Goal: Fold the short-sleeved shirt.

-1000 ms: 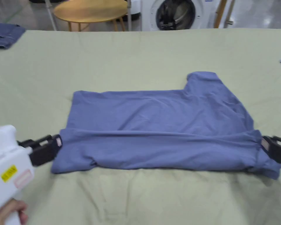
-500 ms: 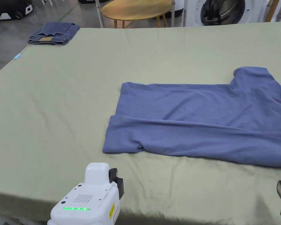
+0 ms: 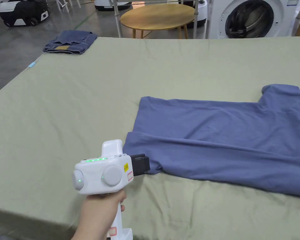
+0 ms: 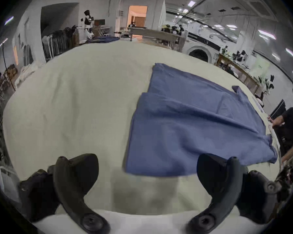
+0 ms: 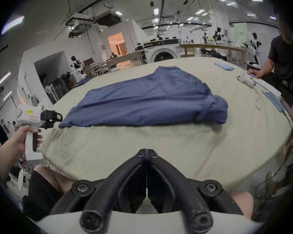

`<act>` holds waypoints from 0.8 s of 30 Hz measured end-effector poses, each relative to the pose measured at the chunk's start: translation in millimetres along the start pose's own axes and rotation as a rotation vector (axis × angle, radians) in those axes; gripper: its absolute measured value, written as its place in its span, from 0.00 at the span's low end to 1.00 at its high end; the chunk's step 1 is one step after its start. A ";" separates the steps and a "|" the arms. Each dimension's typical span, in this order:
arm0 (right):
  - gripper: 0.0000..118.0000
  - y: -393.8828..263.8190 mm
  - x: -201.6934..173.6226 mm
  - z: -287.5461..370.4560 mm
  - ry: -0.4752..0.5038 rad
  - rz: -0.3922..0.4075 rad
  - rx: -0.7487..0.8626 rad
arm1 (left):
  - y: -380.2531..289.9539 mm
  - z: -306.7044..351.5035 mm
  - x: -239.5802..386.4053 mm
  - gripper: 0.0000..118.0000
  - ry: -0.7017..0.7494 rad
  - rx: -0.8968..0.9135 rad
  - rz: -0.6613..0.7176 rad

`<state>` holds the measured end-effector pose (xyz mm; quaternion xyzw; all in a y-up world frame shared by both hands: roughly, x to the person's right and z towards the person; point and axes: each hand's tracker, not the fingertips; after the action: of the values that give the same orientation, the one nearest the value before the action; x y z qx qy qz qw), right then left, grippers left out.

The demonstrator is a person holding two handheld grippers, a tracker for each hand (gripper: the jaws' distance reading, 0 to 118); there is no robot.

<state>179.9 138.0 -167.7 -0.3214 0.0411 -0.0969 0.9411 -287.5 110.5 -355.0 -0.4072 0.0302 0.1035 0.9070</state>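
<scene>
The blue short-sleeved shirt [image 3: 224, 147] lies flat on the green-covered table [image 3: 83, 103], its near long side folded over the body and one sleeve sticking out at the far right. A hand holds my left gripper [image 3: 148, 164] at the shirt's near left corner. In the left gripper view the gripper [image 4: 147, 163] stands open, with the shirt [image 4: 184, 128] corner just ahead of the gap. My right gripper [image 5: 147, 150] is shut on nothing, back at the table's near edge, facing the shirt [image 5: 150, 102] and the left gripper [image 5: 56, 117].
Folded jeans [image 3: 69, 42] lie at the table's far left corner. Beyond the table stand a round wooden table [image 3: 158, 15] and a washing machine [image 3: 252, 18]. Another person [image 5: 286, 65] stands at the table's right side, beside small items [image 5: 245, 79].
One second ago both grippers pinched the fold's two ends. Both have let go; the left one drew back and has returned, open, to the near left corner. The head camera turned left.
</scene>
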 end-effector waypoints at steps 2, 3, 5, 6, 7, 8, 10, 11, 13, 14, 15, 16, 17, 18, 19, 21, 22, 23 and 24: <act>0.00 0.2 5.4 4.2 -0.014 -0.004 0.001 | 1.7 -14.1 4.8 0.62 -0.022 -0.064 0.000; 0.00 0.6 8.6 5.6 -0.020 -0.008 0.001 | -0.4 -18.5 9.0 0.57 -0.054 -0.098 -0.013; 0.00 -1.3 12.8 7.3 -0.033 -0.010 0.000 | -4.4 -20.0 26.2 0.53 0.096 -0.067 -0.160; 0.00 -2.5 15.9 7.0 -0.046 -0.008 -0.003 | -8.4 -15.8 32.7 0.48 0.050 -0.022 -0.217; 0.00 -3.6 19.0 6.4 -0.056 -0.010 -0.009 | -11.7 -10.7 39.4 0.37 0.030 -0.014 -0.267; 0.00 -5.3 21.7 6.0 -0.060 -0.016 -0.013 | -12.8 -8.9 42.4 0.23 0.003 -0.011 -0.293; 0.00 -6.9 27.3 5.4 -0.062 -0.039 -0.020 | -13.0 -4.4 44.9 0.07 0.006 -0.004 -0.280; 0.00 -5.5 30.5 4.7 -0.059 -0.051 -0.022 | -11.4 -1.5 41.9 0.07 -0.008 -0.002 -0.270; 0.00 -0.6 36.2 3.4 -0.067 -0.058 -0.021 | -10.2 6.7 33.5 0.07 -0.056 0.021 -0.199; 0.00 3.5 38.4 1.6 -0.099 -0.031 -0.024 | -9.9 11.5 29.5 0.07 -0.056 0.034 -0.177; 0.00 8.1 41.3 -1.6 -0.161 0.030 -0.023 | -8.4 17.8 23.5 0.07 -0.061 0.044 -0.172; 0.06 10.7 46.2 -5.6 -0.212 0.078 -0.018 | -7.6 22.6 18.9 0.07 -0.070 0.051 -0.162; 0.23 11.8 54.4 -9.6 -0.226 0.098 -0.014 | -6.8 26.1 15.8 0.07 -0.074 0.054 -0.153; 0.62 17.6 64.1 -16.7 -0.218 0.097 -0.023 | -6.4 29.8 12.6 0.07 -0.093 0.057 -0.142; 0.88 24.0 74.4 -26.0 -0.210 0.086 -0.037 | -6.3 33.0 11.3 0.07 -0.100 0.059 -0.141; 1.00 35.9 89.7 -43.2 -0.245 0.066 -0.064 | -6.1 38.1 12.8 0.07 -0.109 0.058 -0.150; 1.00 43.3 95.8 -51.7 -0.296 0.066 -0.045 | -6.4 42.0 16.7 0.07 -0.110 0.062 -0.165; 1.00 49.9 101.3 -60.2 -0.316 0.072 -0.054 | -6.6 45.3 20.9 0.07 -0.107 0.064 -0.179; 0.99 55.9 107.9 -70.1 -0.344 0.091 -0.042 | -6.5 46.6 23.5 0.07 -0.105 0.065 -0.191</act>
<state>284.3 116.9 -259.0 -0.3508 -0.1039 0.0032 0.9307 -264.5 144.8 -322.5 -0.3727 -0.0529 0.0368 0.9257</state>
